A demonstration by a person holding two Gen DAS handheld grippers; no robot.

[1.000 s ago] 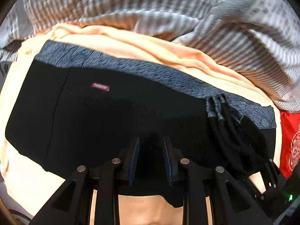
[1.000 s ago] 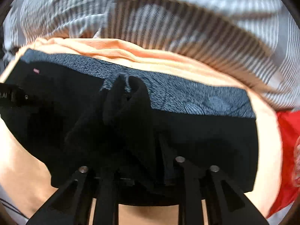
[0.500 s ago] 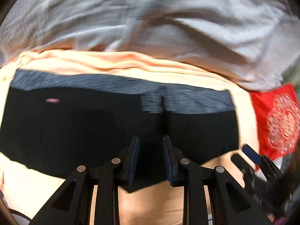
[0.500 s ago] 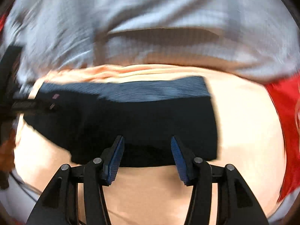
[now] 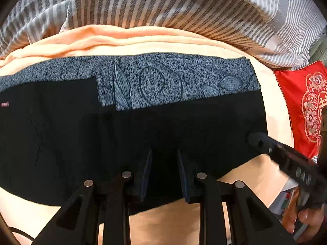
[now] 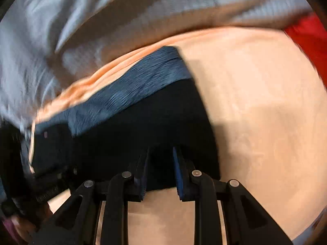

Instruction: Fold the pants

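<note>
Left gripper [image 5: 164, 168]: fingers set narrowly apart over the near hem of the pants [image 5: 184, 126]; whether cloth is pinched between them cannot be told, black on black.
Right gripper [image 6: 160, 170]: fingers likewise narrowly apart at the near right corner; grip cannot be told.
Pants: black, with a grey patterned waistband [image 5: 173, 81], lying folded flat on a peach bed sheet [image 5: 255, 175].
Step in hand: judged, taking the near edge for a further fold. Seat both fingers fully on the hem, lift evenly, keep edges aligned.
Left view only: sharp waistband pattern, striped duvet [image 5: 184, 6], red cushion [image 5: 302, 110], right gripper's body.
Right view only: blurred; bare sheet beyond the right edge.
</note>
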